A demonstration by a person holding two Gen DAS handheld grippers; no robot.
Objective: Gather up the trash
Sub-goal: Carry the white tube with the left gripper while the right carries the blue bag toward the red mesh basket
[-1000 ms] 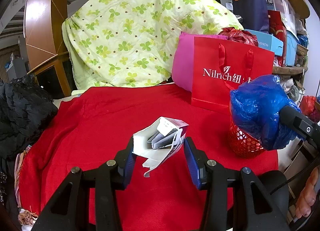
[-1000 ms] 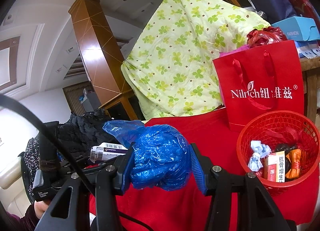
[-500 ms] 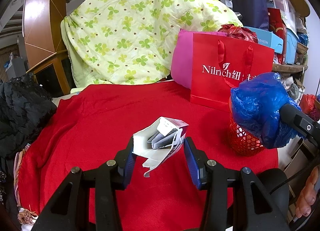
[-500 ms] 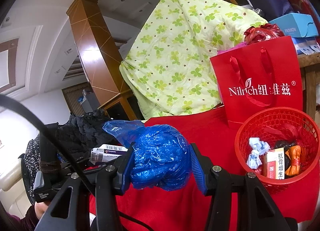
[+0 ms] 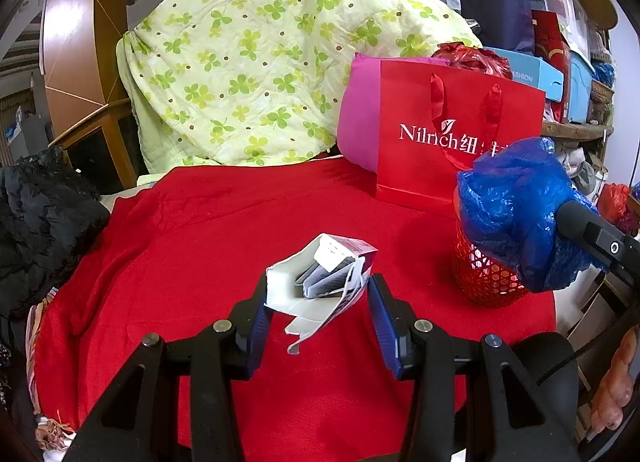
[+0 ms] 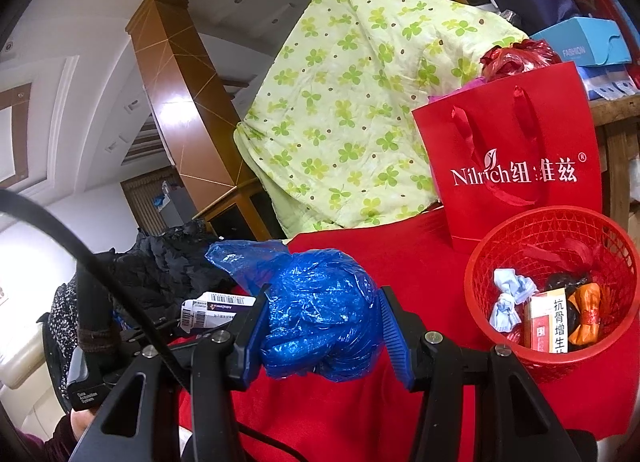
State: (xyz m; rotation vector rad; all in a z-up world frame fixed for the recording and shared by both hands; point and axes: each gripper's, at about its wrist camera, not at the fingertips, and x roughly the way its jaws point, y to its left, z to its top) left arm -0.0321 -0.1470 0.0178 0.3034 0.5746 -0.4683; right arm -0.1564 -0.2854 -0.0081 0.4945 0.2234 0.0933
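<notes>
The left hand-held gripper (image 5: 318,304) clamps an opened white medicine carton (image 5: 320,276) above the red-covered tabletop (image 5: 200,230). The right hand-held gripper (image 6: 320,322) squeezes a crumpled blue plastic bag (image 6: 316,302) beside the red mesh basket (image 6: 500,342).

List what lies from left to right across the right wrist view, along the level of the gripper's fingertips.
Black crumpled cloth → opened white box with a barcode → blue plastic bag, clamped in the right gripper → red mesh basket holding trash.
</notes>
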